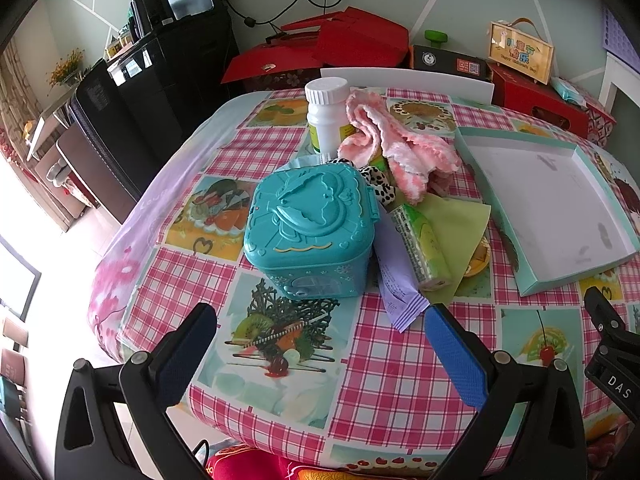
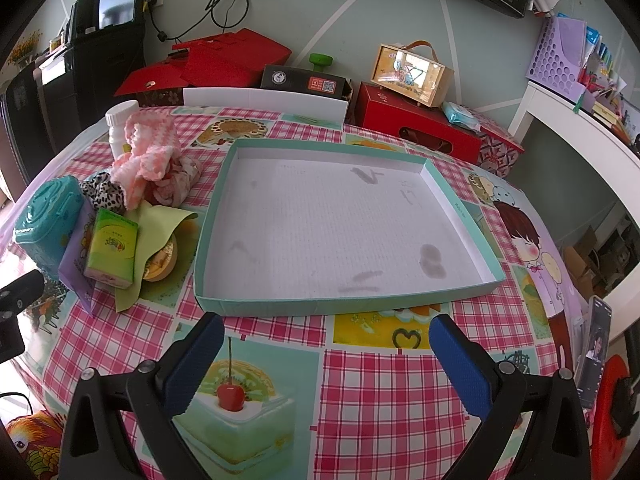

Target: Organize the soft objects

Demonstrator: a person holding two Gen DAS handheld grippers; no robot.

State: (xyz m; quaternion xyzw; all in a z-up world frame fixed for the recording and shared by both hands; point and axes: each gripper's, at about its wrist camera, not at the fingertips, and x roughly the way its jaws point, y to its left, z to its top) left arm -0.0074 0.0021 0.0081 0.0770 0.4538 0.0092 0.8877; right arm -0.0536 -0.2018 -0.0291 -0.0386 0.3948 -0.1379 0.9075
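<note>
A pile lies on the checked tablecloth: a pink and white knitted cloth (image 1: 400, 144) (image 2: 146, 156), a black and white spotted fabric piece (image 1: 380, 184) (image 2: 102, 194), a green tissue pack (image 1: 420, 246) (image 2: 112, 254), a light green cloth (image 1: 460, 220) (image 2: 160, 224) and a purple wrapper (image 1: 396, 280) (image 2: 74, 276). A teal plastic box (image 1: 310, 228) (image 2: 46, 220) stands in front of my left gripper (image 1: 320, 328), which is open and holds nothing. The shallow teal-rimmed tray (image 2: 260, 306) (image 1: 528, 280) lies empty just ahead of my open right gripper (image 2: 326, 340).
A white bottle (image 1: 326, 114) (image 2: 120, 122) stands behind the pile. Red boxes (image 2: 416, 128), a black box (image 2: 304, 80) and a wooden-framed case (image 2: 412, 74) line the far table edge. A phone (image 2: 596, 352) rests at the right edge. Black cabinets (image 1: 152, 92) stand left.
</note>
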